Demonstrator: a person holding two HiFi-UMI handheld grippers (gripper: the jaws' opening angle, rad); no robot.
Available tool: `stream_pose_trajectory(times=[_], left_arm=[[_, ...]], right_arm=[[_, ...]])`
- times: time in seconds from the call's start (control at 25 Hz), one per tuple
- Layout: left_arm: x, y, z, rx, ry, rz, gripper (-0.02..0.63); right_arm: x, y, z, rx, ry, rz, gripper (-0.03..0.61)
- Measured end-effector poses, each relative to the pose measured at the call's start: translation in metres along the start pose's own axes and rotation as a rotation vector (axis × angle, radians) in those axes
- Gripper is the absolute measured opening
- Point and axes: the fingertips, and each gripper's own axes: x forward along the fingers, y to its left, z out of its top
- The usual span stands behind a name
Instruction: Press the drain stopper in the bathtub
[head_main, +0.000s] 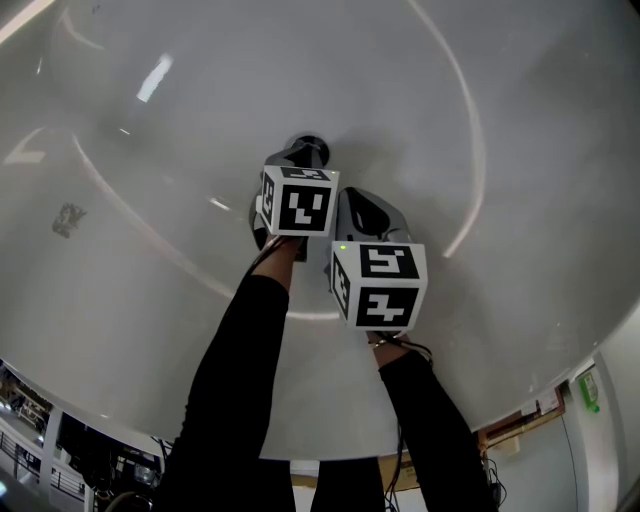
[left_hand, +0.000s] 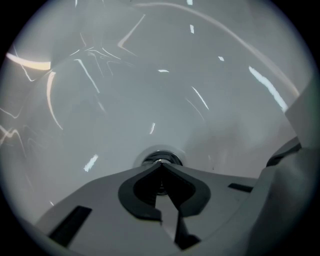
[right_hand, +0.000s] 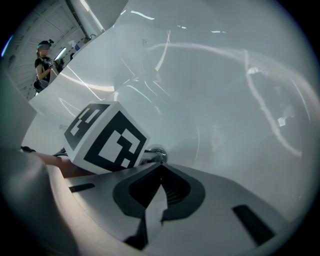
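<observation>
Left gripper (left_hand: 160, 165): jaws together, nothing held, tips at the stopper
Drain stopper (left_hand: 169, 159): chrome, in the bathtub (head_main: 520, 140) floor, just ahead of those tips
Right gripper (right_hand: 160, 168): jaws together, empty (idle beside the left)
Press: best straight down on the stopper's centre, lest the tips slip off

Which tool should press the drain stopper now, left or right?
Left. The left tool, jaws shut, has its tips right at the drain stopper. The right tool, also shut, sits farther back, with the left's marker cube in its way.
</observation>
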Motion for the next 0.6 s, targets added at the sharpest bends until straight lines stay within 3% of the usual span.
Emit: stream_pose_trajectory(times=[0.28, 0.6], left_arm=[[-0.003, -0.003, 0.001, 0.038, 0.028, -0.005, 0.006], [-0.012, -0.004, 0.004, 0.043, 0.005, -0.006, 0.006]], right_arm=[[-0.004, -0.003, 0.0, -0.003, 0.0, -0.007, 0.002], [-0.01, -0.005, 0.001, -0.008, 0.003, -0.027, 0.002]])
